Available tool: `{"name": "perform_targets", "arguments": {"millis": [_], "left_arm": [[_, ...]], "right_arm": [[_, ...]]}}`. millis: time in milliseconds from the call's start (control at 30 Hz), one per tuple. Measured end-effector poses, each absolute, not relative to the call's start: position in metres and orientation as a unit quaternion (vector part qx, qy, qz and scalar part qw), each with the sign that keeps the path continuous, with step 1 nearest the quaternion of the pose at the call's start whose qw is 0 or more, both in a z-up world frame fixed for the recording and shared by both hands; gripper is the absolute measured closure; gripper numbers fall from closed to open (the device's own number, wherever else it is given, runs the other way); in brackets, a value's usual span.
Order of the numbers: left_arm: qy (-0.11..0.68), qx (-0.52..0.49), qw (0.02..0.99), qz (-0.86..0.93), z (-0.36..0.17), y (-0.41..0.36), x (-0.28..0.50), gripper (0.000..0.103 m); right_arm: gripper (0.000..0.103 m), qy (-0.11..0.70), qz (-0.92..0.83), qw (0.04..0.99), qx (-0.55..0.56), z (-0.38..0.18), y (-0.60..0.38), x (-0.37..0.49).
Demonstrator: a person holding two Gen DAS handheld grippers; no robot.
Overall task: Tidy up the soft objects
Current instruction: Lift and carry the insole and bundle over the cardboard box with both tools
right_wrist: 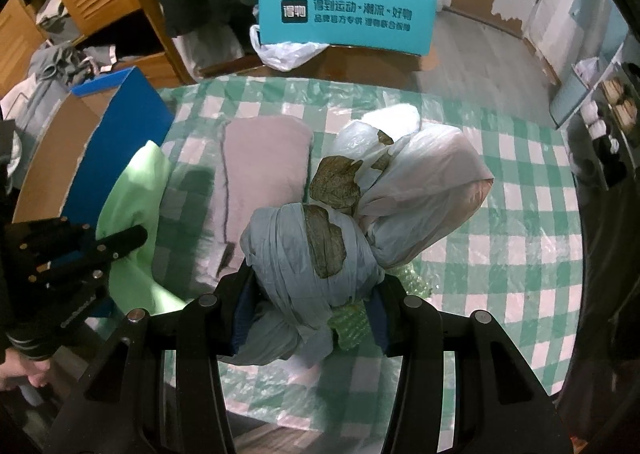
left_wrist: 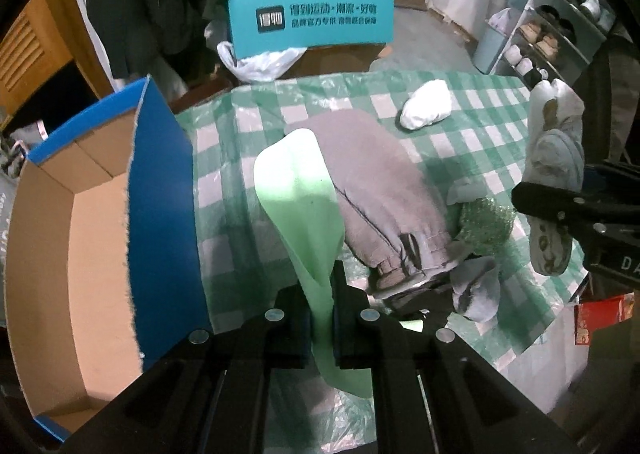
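Note:
My left gripper [left_wrist: 322, 318] is shut on a light green cloth [left_wrist: 304, 197], held above the checked table beside the open blue cardboard box [left_wrist: 160, 181]. In the right wrist view the left gripper [right_wrist: 120, 242] and the green cloth [right_wrist: 132, 189] are at the left. My right gripper [right_wrist: 308, 318] is shut on a knotted pale plastic bag with leaf prints [right_wrist: 308, 246], lifted above the table; that bag also shows in the left wrist view [left_wrist: 554, 157]. A folded grey garment [left_wrist: 380, 193] lies in the table's middle [right_wrist: 260, 165]. A green bubble-wrap wad [left_wrist: 484, 221] lies beside it.
A white rolled bundle [left_wrist: 426, 103] lies at the table's far side. A grey-blue sock [left_wrist: 476, 286] lies near the front edge. A teal chair back [left_wrist: 312, 21] stands behind the table [right_wrist: 520, 213]. A shoe rack [left_wrist: 560, 25] stands at the right.

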State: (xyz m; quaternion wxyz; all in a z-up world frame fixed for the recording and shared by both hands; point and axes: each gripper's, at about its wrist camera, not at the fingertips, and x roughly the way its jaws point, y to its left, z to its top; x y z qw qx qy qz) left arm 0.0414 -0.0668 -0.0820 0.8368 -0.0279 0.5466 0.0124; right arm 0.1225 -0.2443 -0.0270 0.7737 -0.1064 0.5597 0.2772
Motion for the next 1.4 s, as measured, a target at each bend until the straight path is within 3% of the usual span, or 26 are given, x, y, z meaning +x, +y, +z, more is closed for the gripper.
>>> {"name": "perform_targets", "arguments": {"millis": [1400], "left_arm": [[0.471,-0.078,0.877,0.045,-0.005,0.025,-0.003,0.096]], "right_arm": [[0.056,0.509,0.398,0.754,-0.119,0.044,-0.129,0.084]]}}
